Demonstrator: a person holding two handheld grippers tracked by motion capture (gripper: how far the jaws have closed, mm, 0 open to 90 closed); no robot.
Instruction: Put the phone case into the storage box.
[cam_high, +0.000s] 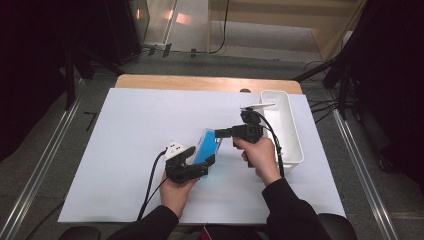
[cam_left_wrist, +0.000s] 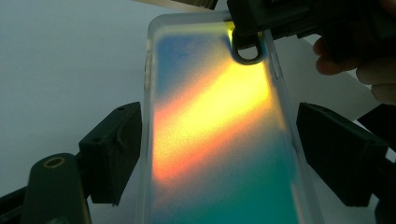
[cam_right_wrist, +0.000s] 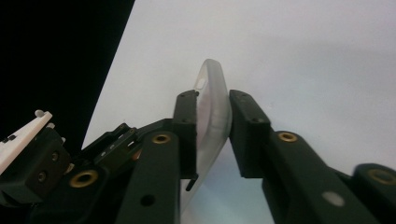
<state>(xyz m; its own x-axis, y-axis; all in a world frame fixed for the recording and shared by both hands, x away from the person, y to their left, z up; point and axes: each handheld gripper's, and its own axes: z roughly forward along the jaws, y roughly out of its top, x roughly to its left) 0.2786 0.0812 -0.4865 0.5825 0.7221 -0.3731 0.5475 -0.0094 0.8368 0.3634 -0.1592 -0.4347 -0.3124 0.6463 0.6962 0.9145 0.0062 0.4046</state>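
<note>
1. The phone case (cam_high: 206, 146), translucent with an iridescent blue, yellow and teal back, is held above the white table sheet (cam_high: 125, 150) between the two hands, near the middle of the table; one end points toward the person's left gripper, the other toward the right gripper.
2. The left gripper (cam_high: 202, 161) has its jaws standing wide, one on each long edge of the case. In the left gripper view the black pads (cam_left_wrist: 114, 149) sit just beside the clear rim with a thin gap showing, so it brackets the case rather than pinching it.
3. The right gripper (cam_high: 218, 133) has its jaws nearly together, clamped on the thin end of the case (cam_right_wrist: 212, 109) by the camera cut-out; in the right gripper view both pads press on its faces.
4. Judged from this, the case is lifted and gripped by the right; a transfer or placement is left, perhaps into the white bin (cam_high: 295, 145) at the right, just beside the right hand.
5. No brand, label or writing is legible on the case or bin.
</note>
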